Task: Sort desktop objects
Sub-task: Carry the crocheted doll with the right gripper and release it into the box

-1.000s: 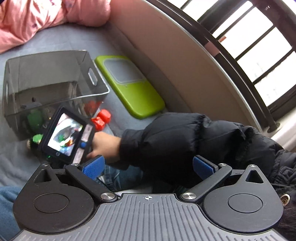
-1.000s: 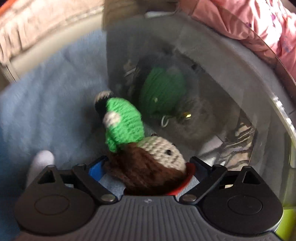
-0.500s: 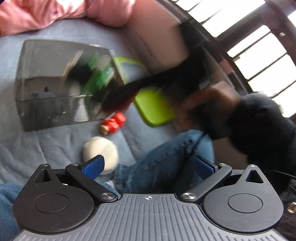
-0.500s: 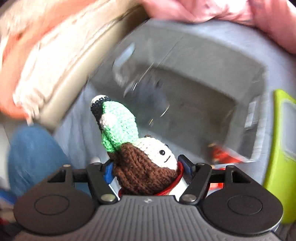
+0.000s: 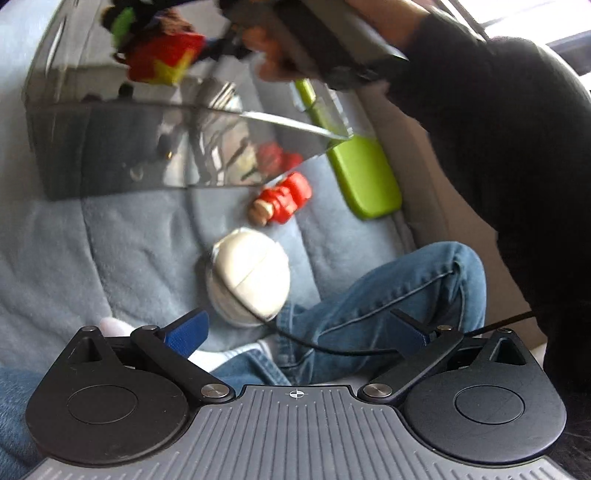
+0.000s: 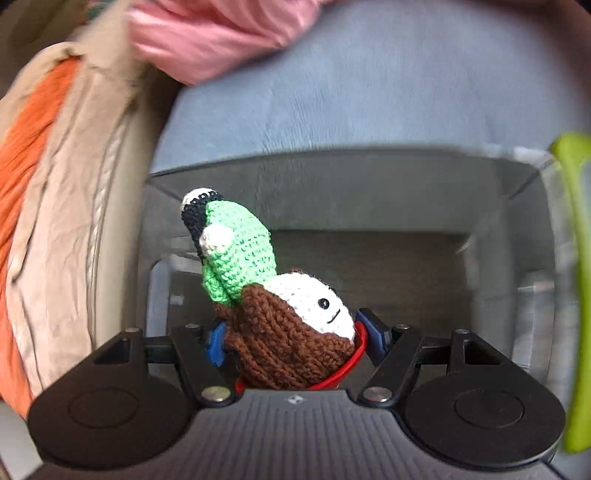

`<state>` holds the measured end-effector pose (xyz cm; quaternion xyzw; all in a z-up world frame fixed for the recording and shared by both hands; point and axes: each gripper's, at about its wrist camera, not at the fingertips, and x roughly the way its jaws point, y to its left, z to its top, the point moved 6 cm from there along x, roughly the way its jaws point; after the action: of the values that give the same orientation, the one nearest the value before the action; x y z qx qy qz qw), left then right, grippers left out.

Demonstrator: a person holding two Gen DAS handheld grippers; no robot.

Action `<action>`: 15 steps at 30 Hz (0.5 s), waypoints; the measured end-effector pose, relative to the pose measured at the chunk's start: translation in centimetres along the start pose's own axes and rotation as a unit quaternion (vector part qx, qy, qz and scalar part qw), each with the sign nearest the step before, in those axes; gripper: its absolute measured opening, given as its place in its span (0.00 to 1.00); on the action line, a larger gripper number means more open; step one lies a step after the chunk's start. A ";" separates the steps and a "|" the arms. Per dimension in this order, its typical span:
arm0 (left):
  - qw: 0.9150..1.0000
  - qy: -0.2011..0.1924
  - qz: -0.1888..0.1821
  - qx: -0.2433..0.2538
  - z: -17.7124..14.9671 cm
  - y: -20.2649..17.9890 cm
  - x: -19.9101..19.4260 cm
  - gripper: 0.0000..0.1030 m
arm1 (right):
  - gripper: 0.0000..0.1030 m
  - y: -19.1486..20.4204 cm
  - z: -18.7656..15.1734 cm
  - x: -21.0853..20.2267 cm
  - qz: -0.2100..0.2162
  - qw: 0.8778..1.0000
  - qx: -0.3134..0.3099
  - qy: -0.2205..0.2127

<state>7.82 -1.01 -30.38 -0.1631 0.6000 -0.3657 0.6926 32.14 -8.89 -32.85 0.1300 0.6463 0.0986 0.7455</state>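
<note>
Crocheted doll (image 6: 284,325), brown hair, white face, green arm stuck up, sits clamped between the blue pads of the right gripper (image 6: 291,339), held over the open top of the grey bin (image 6: 369,192). Pads (image 6: 216,345) press its sides w/ a red band of it showing at the base. From the left wrist view the same doll (image 5: 159,55) shows blurred at top left, above the bin's far edge, w/ the hand (image 5: 280,55) gripping the tool just right of it.

Left gripper (image 5: 295,332) hangs nearer, jaws wide apart, nothing between them. Just beyond its tips lies a white round case (image 5: 251,273) on the blue blanket (image 5: 122,251). Farther on, a small red toy (image 5: 282,199) lies just beside the bin's near wall (image 5: 147,155), its reflection showing in the wall. Green lid (image 5: 362,173) lies flat to the right of the bin, near the beige wall.

Person's jeans leg (image 5: 388,295) is bent across the blanket at right, a thin black cable draped over it; black sleeve (image 5: 498,129) fills the right side. In the right wrist view, pink cloth (image 6: 221,33) bunches at the far end, orange and beige fabric (image 6: 48,184) piles on the left. Bin's inside is too blurred to tell what's in it.
</note>
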 end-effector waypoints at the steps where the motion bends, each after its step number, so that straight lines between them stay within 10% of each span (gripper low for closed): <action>1: 1.000 0.003 -0.002 -0.003 0.0 0.4 0.0 1.00 | 0.69 0.5 0.3 1.5 -0.004 1.000 -0.009 0.004; 7: 1.000 0.012 -0.020 -0.011 0.4 1.1 0.5 1.00 | 0.71 3.9 0.7 6.8 -0.076 0.987 -0.140 0.016; 15: 1.000 0.015 -0.016 -0.012 0.5 1.2 0.7 1.00 | 0.81 3.3 -0.7 7.5 -0.082 0.986 -0.144 0.020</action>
<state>8.68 -0.85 -31.57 -0.1754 0.6118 -0.3721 0.6757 32.57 -3.36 -38.96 -0.0343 0.6485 0.1314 0.7490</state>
